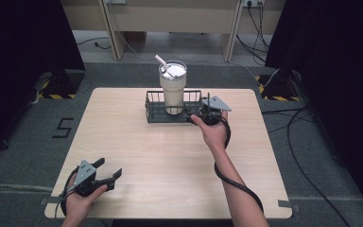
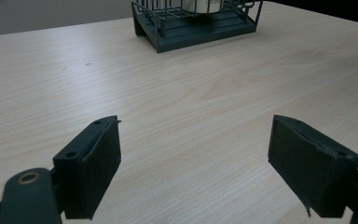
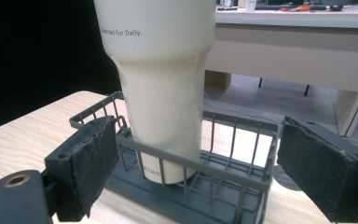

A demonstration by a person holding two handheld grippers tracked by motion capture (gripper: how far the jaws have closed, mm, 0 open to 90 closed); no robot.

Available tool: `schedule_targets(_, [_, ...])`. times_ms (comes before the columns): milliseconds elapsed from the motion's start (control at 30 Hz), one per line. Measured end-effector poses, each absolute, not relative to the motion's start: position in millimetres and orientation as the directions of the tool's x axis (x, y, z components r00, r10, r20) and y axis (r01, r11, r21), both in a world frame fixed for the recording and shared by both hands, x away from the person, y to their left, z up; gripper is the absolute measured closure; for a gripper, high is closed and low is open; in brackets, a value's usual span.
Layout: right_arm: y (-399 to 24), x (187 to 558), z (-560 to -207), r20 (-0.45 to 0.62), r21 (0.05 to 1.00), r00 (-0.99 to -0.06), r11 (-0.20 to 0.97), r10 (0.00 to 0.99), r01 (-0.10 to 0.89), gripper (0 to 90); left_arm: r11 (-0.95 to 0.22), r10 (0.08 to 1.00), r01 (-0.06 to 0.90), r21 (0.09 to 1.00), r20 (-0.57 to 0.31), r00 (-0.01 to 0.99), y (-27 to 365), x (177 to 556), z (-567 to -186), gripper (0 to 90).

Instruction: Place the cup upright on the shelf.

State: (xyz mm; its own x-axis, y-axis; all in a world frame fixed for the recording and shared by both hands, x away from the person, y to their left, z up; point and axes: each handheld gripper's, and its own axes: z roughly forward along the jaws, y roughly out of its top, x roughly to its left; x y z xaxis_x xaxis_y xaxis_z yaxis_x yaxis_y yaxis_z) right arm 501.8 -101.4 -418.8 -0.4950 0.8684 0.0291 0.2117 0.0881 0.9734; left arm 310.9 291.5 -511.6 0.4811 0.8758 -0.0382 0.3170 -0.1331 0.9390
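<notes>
A cream tumbler (image 1: 173, 87) with a lid and a straw stands upright in a dark wire basket (image 1: 154, 112) at the back middle of the table. My right gripper (image 1: 202, 112) is at the basket's right end and is open. In the right gripper view its jaws (image 3: 198, 126) stand wide, one on each side of the basket's end wall (image 3: 242, 179), with the tumbler (image 3: 161, 70) just behind. My left gripper (image 1: 110, 167) rests open near the table's front left corner. Between its jaws (image 2: 196, 126) lies bare tabletop, with the basket (image 2: 191, 28) far ahead.
The light wooden table (image 1: 170, 161) has open room across its front and middle. Cables (image 1: 307, 175) run over the grey floor on the right. A pale desk (image 1: 170, 19) stands behind the table, and black curtains hang on both sides.
</notes>
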Motion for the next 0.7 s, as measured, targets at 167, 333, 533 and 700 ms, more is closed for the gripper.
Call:
schedule_targets(167, [-111, 493, -422, 0.032, 0.973, -0.491, 0.086, 0.871, 0.215, 13.1, -0.135, 0.876, 0.319, 0.938, -0.037, 0.481, 292, 311, -512, 16.5])
schedule_targets(333, [-120, 483, -423, 0.027, 0.973, -0.491, 0.089, 0.871, 0.211, 13.2, -0.134, 0.877, 0.318, 0.939, -0.038, 0.480, 292, 311, -512, 16.5])
schedule_targets(533, [-131, 470, -424, 0.022, 0.974, -0.486, 0.091, 0.874, 0.209, 13.3, -0.137, 0.876, 0.318, 0.938, -0.035, 0.480, 292, 311, -512, 16.5])
schedule_targets(700, [-140, 461, -425, 0.022, 0.974, -0.480, 0.090, 0.877, 0.210, 13.3, -0.138, 0.878, 0.319, 0.938, -0.033, 0.478, 292, 311, -512, 16.4])
